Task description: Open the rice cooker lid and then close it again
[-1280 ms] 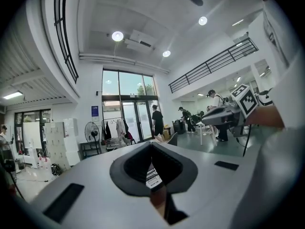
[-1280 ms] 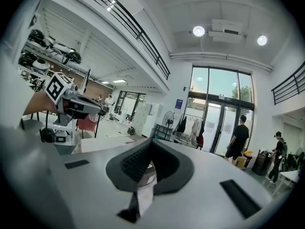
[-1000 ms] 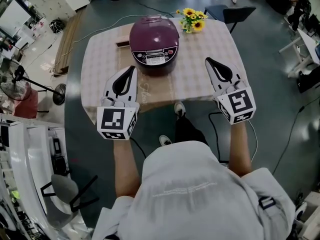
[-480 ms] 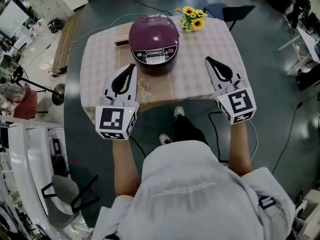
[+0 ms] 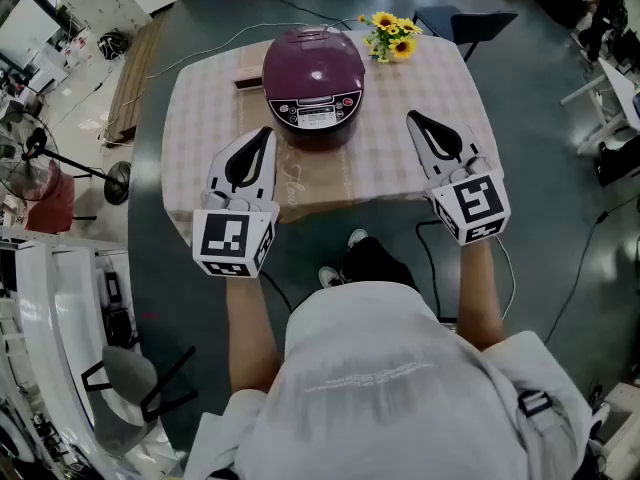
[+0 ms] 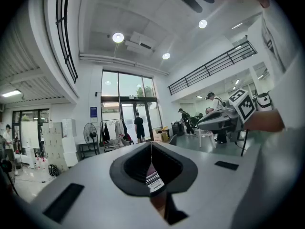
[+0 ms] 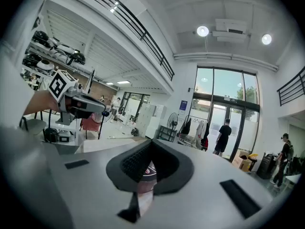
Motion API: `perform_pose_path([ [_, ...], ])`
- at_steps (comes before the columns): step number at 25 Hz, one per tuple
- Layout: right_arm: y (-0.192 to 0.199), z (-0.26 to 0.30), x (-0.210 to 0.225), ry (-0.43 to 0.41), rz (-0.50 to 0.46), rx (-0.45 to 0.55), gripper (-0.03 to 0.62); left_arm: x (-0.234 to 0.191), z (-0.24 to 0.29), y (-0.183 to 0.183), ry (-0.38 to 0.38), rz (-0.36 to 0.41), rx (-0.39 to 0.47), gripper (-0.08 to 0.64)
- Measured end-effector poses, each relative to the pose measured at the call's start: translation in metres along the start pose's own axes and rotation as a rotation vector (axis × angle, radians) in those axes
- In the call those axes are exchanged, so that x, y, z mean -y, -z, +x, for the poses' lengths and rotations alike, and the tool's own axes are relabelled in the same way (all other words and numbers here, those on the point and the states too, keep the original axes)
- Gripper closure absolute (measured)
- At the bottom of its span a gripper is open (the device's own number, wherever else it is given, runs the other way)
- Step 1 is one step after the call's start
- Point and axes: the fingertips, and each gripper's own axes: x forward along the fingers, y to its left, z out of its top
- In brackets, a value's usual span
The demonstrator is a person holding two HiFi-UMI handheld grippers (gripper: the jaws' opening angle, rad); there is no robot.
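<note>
The dark purple round rice cooker [image 5: 313,86] sits lid down at the far middle of the beige checked-cloth table [image 5: 200,128], near a small bunch of yellow sunflowers [image 5: 390,38]. The left gripper [image 5: 265,132] and right gripper [image 5: 411,118] hover on either side of the cooker, apart from it, each with jaws clenched together on nothing

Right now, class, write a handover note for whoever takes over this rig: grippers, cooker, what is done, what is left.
Left gripper: shut, empty, left of the cooker, not touching it.
Right gripper: shut, empty, right of the cooker, apart from it.
Cooker: on the table, lid down.
Done: cannot tell if the lid was opened.
Left: probably open the lid, then close it.
</note>
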Motion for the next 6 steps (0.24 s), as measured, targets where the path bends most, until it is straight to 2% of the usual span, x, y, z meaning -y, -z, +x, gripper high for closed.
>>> perform_pose_path([
  [6,0.0066,0.0044,0.0008,0.014,0.007,-0.014,0.568,0.0010,0.0028,0.0024,0.017,0.010,0.007,0.543],
])
